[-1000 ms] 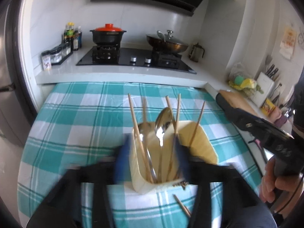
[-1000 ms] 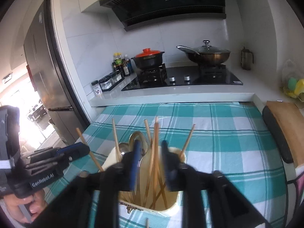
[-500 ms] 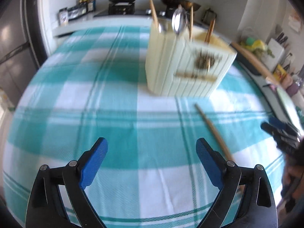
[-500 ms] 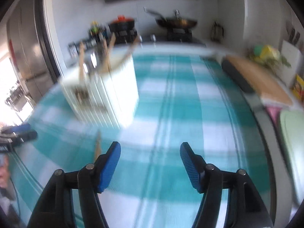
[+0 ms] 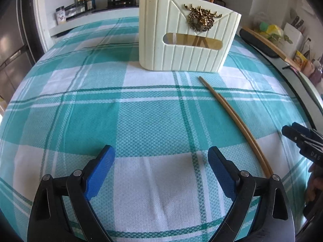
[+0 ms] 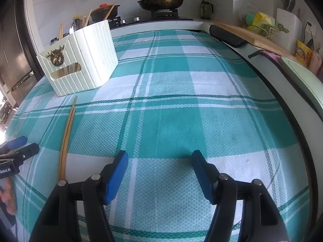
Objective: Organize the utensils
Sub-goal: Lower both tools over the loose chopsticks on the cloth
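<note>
Left wrist view is showing the cream ribbed utensil holder [image 5: 187, 40] front-on, its brass wreath emblem [image 5: 201, 21] facing the camera; the right wrist view is showing its side. Two bamboo chopsticks [image 5: 238, 123] are lying side by side on the checked tablecloth [image 5: 121, 121]. Left gripper [image 5: 161, 167] and right gripper [image 6: 160, 171] are both standing spread, pinching nothing.

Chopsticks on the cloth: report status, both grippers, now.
Left gripper open, empty. Right gripper open, empty. Chopsticks flat on the cloth, in front of the utensil holder. Nothing blocking them.
</note>
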The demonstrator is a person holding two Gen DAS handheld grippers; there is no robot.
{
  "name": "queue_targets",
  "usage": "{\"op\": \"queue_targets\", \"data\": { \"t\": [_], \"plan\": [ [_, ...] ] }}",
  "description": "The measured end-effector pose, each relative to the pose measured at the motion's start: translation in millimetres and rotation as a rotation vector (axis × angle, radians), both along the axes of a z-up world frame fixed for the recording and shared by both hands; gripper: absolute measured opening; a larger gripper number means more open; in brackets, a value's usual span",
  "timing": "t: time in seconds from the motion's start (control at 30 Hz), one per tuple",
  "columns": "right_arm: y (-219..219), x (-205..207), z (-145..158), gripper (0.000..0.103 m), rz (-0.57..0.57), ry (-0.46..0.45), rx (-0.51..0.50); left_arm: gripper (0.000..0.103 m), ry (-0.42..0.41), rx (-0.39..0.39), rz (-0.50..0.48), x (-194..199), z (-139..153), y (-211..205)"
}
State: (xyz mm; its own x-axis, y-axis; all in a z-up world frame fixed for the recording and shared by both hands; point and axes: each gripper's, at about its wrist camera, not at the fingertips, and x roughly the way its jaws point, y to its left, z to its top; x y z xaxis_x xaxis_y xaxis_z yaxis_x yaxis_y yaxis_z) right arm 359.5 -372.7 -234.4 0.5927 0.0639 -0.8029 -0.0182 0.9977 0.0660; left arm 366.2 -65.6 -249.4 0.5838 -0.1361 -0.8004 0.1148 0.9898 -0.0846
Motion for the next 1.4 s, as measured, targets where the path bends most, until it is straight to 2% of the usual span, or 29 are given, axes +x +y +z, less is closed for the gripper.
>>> {"op": "queue_targets", "data": {
  "t": [0.13,0.2,0.57,0.73,0.8,0.93,1.03,1.17,1.3,1.4],
  "plan": [
    [10.7,1.8,-1.4,0.071,0.011,0.011,-0.064,0.099,0.01,0.039,-0.012,0.2,-4.4,-7.3],
    [10.8,1.9,-1.3,0.071,0.011,0.011,-0.065,0.101,0.017,0.065,-0.018,1.2,-6.4,-11.6],
    [8.3,1.4,-1.5,0.072,0.011,0.01,-0.062,0.103,0.02,0.065,-0.017,2.4,-5.8,-10.8],
    [7.4,1.4,-1.4,0.072,0.011,0.01,-0.063,0.102,0.011,0.056,0.061,2.0,-3.3,-4.4],
    [7.4,1.4,-1.6,0.072,0.011,0.01,-0.065,0.102,0.013,0.015,0.107,-0.8,-0.4,-0.5],
    [8.0,1.4,-1.9,0.072,0.011,0.01,-0.066,0.102,0.01,-0.135,0.135,-6.9,11.0,-1.8],
    [7.8,1.3,-1.9,0.072,0.011,0.01,-0.068,0.102,0.008,-0.165,0.132,-1.6,17.6,-17.1],
    [7.7,1.3,-2.1,0.072,0.011,0.01,-0.066,0.102,0.019,-0.142,0.103,6.0,17.0,-42.3],
    [7.5,1.3,-2.0,0.072,0.011,0.01,-0.065,0.102,0.024,-0.05,0.073,8.0,6.4,-66.4],
    [7.3,1.4,-2.0,0.072,0.011,0.01,-0.066,0.102,0.028,-0.011,0.081,9.4,-1.4,-72.2]
  ]
}}
